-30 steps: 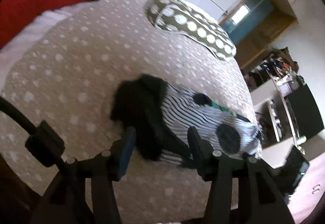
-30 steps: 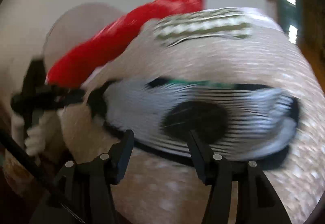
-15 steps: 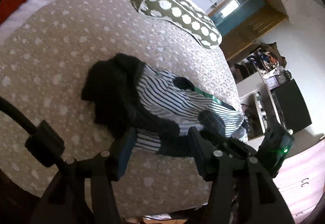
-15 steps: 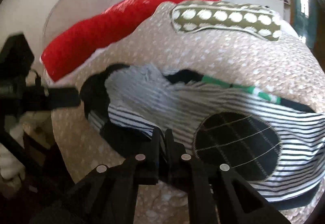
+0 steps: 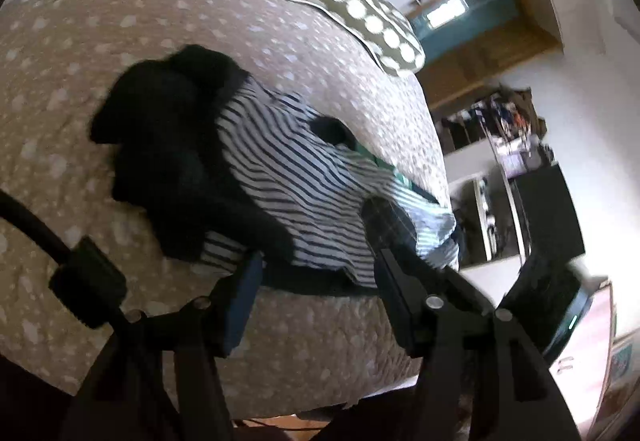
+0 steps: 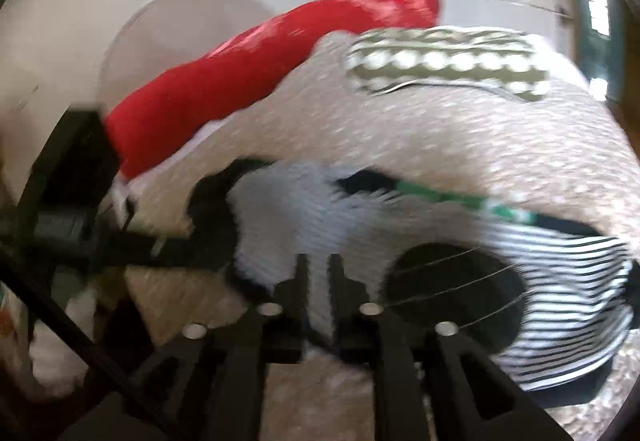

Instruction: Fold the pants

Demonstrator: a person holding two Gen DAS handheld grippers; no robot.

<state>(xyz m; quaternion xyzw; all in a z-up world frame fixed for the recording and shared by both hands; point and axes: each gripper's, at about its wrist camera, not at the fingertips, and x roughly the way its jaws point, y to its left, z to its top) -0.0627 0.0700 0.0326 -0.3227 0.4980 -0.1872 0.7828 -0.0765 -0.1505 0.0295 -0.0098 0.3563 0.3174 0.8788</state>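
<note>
The pants [image 5: 288, 177] are black-and-white striped with black cuffs, a black oval patch and a green waist cord. They lie crumpled on a beige spotted bedspread [image 5: 120, 21]. My left gripper [image 5: 316, 273] is open, its fingers either side of the pants' near black hem. In the right wrist view the pants [image 6: 560, 281] lie across the middle. My right gripper [image 6: 318, 273] is shut on the striped fabric at the near edge, left of the black patch [image 6: 452, 293]. The left gripper's black body [image 6: 72, 201] shows at the left.
A green pillow with white dots [image 5: 340, 1] lies at the far side of the bed. A red pillow [image 6: 248, 69] lies along the head end. Shelves, a dark cabinet [image 5: 548, 213] and a doorway stand beyond the bed's right edge.
My right gripper closed on the near edge of the pants and has pulled the fabric up slightly. My left gripper stayed open and drew closer to the near hem.
</note>
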